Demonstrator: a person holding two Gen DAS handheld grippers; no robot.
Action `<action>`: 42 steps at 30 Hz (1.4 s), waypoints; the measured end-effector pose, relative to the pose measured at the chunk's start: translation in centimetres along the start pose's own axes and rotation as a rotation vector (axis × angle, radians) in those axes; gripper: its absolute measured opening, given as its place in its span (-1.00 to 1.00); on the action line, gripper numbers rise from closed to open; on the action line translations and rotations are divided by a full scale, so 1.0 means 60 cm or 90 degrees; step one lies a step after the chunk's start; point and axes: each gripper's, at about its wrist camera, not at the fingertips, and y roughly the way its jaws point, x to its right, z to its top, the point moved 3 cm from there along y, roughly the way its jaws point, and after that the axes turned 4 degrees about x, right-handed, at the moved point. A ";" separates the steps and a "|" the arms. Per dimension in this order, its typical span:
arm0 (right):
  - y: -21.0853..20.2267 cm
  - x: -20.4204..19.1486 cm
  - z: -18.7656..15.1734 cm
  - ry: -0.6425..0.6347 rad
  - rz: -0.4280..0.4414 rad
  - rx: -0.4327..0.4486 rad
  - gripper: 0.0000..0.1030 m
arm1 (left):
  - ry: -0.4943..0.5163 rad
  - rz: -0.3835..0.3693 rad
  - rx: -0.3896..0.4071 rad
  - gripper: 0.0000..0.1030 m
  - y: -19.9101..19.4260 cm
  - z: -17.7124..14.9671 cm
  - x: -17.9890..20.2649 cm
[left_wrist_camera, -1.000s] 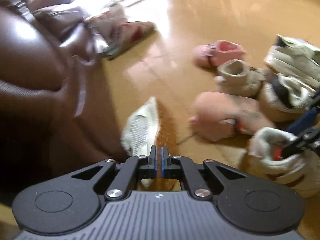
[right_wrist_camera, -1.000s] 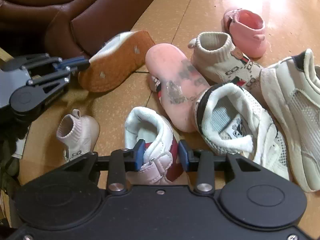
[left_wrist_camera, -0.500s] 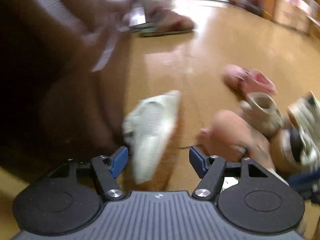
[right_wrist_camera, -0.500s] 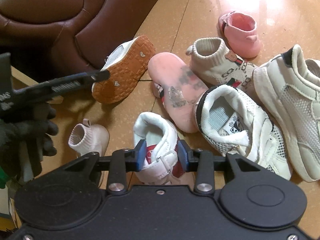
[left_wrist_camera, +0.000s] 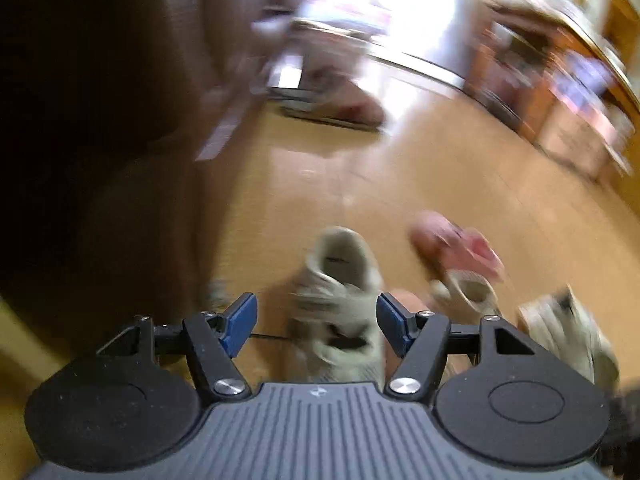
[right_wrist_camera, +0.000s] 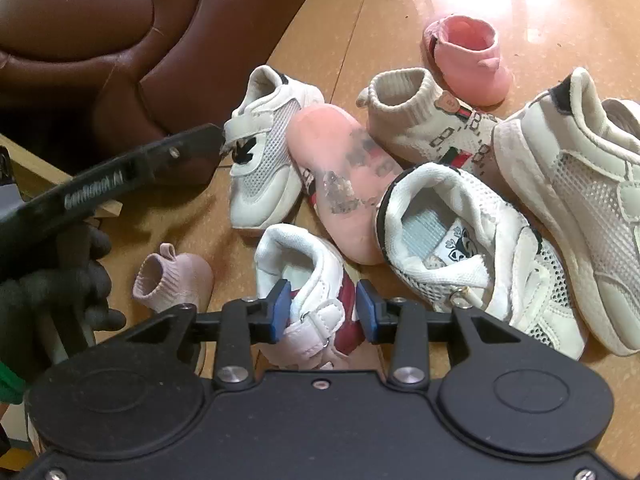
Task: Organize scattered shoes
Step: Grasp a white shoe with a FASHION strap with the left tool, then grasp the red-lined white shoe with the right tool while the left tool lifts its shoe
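A small white mesh sneaker (left_wrist_camera: 340,288) with a black leaf mark (right_wrist_camera: 264,152) stands upright on the wooden floor beside the sofa. My left gripper (left_wrist_camera: 316,316) is open around it, the right pad close to its side and the left pad well clear. From the right wrist view, that gripper (right_wrist_camera: 212,136) appears edge-on, its tip at the sneaker's strap. My right gripper (right_wrist_camera: 322,308) is shut on a white-and-red strap sneaker (right_wrist_camera: 312,280), low over the floor.
A pile lies to the right: an upturned pink-soled shoe (right_wrist_camera: 340,184), a beige knit shoe (right_wrist_camera: 416,120), a pink boot (right_wrist_camera: 468,60), two white mesh sneakers (right_wrist_camera: 480,248) (right_wrist_camera: 580,176). A pink sock shoe (right_wrist_camera: 172,276) sits near a gloved hand (right_wrist_camera: 60,280). Brown leather sofa (right_wrist_camera: 120,40) stands left.
My left gripper went from shut to open and rolled. The mesh sneaker, earlier on its side with the orange sole showing, now stands upright. My right gripper kept its hold.
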 end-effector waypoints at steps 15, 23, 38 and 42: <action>0.019 -0.023 0.017 -0.101 -0.003 -0.026 -0.27 | -0.098 0.138 -0.092 0.27 0.093 0.044 0.000; 0.048 -0.034 0.026 -0.153 -0.042 -0.054 -0.44 | -0.032 0.132 -0.104 -0.05 0.116 0.049 0.039; 0.079 -0.044 0.028 -0.214 -0.053 -0.141 -0.34 | -0.070 0.110 -0.155 -0.01 0.156 0.023 0.008; 0.091 -0.037 0.023 -0.215 -0.048 -0.135 -0.36 | -0.034 0.093 -0.140 -0.41 0.140 0.033 0.019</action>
